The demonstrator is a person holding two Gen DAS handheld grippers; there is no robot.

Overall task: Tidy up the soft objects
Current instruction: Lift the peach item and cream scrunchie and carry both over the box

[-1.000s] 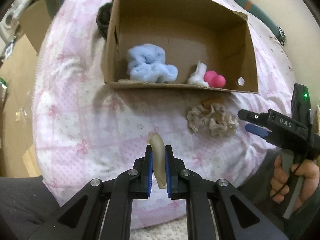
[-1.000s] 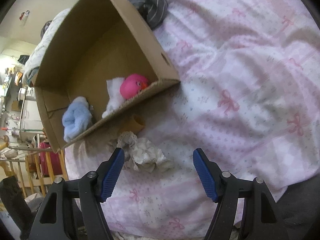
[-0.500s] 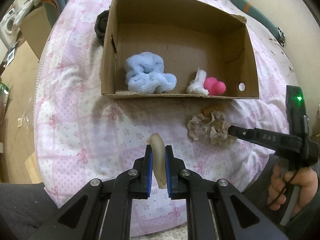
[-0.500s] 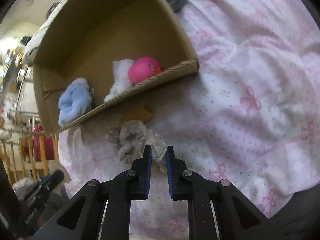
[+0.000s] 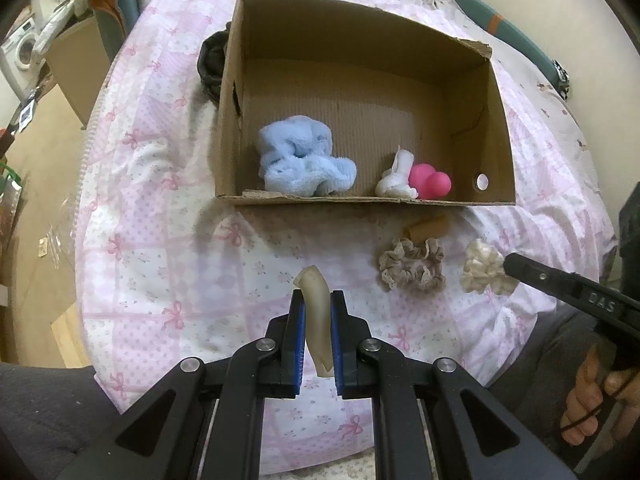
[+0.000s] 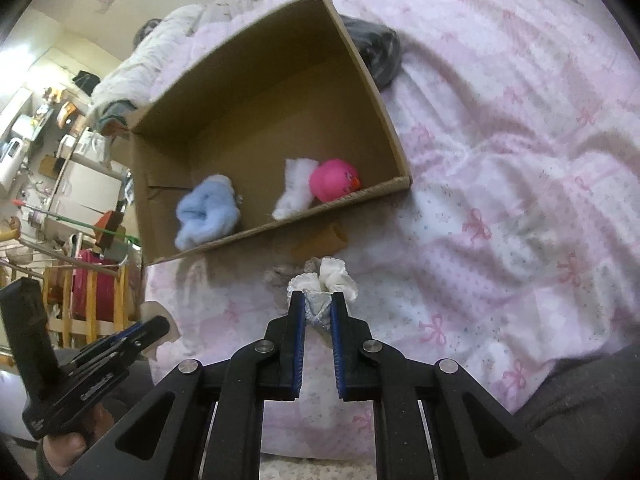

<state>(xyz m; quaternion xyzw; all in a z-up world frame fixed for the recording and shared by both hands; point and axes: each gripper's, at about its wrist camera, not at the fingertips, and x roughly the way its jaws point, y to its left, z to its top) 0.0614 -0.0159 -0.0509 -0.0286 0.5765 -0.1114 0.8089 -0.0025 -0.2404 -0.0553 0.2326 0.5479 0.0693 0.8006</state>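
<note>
Presently the left gripper (image 5: 318, 312) is clamped on a curved beige soft piece (image 5: 317, 312) above the pink bedspread (image 5: 160, 240). The right gripper (image 6: 318, 312) pinches a cream scrunchie (image 6: 332, 278), just beside the brown scrunchie (image 5: 412, 270) before the cardboard box (image 5: 496, 128).

Cardboard box (image 5: 362, 80), matt brown, corrugated edge raw along the near wall. Bedspread (image 5: 160, 216) of soft printed cotton, pink bows, lightly creased. Blue towel (image 5: 302, 162) fluffy terry. Pink toy (image 5: 430, 176) smooth, rubbery, slight sheen. Cream scrunchie (image 6: 334, 276) ruffled cloth. Lower centre, beige piece (image 5: 318, 312) smooth, waxy, between matt black plastic fingers (image 5: 294, 340) with ribbed blue pads.
</note>
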